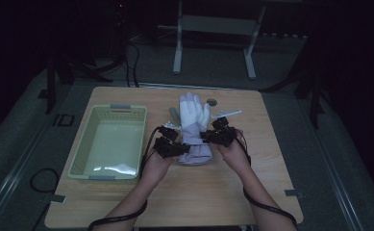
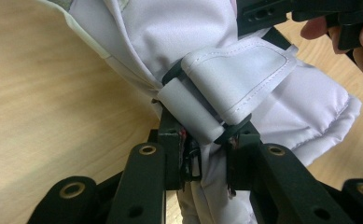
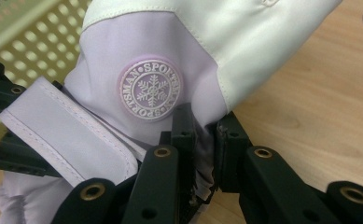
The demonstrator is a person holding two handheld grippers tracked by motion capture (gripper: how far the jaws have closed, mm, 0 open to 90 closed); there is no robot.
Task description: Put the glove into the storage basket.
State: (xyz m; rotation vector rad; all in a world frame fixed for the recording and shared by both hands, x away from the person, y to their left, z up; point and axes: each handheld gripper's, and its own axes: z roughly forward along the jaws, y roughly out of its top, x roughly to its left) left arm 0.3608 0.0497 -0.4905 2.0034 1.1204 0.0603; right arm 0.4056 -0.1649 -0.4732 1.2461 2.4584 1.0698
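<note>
The pale lilac ski glove [image 1: 193, 126] lies flat on the wooden surface [image 1: 252, 183], fingers pointing away from the person, just right of the green basket [image 1: 110, 142]. Both tools are at its cuff: the left hand-held gripper [image 2: 202, 140] is clamped on the wrist strap's buckle side, and the right hand-held gripper [image 3: 206, 135] is pinched on the cuff fabric below the snowflake badge [image 3: 150, 88]. This looks like the grasp before lifting; next, I'd judge, both must rise together and swing left over the basket.
</note>
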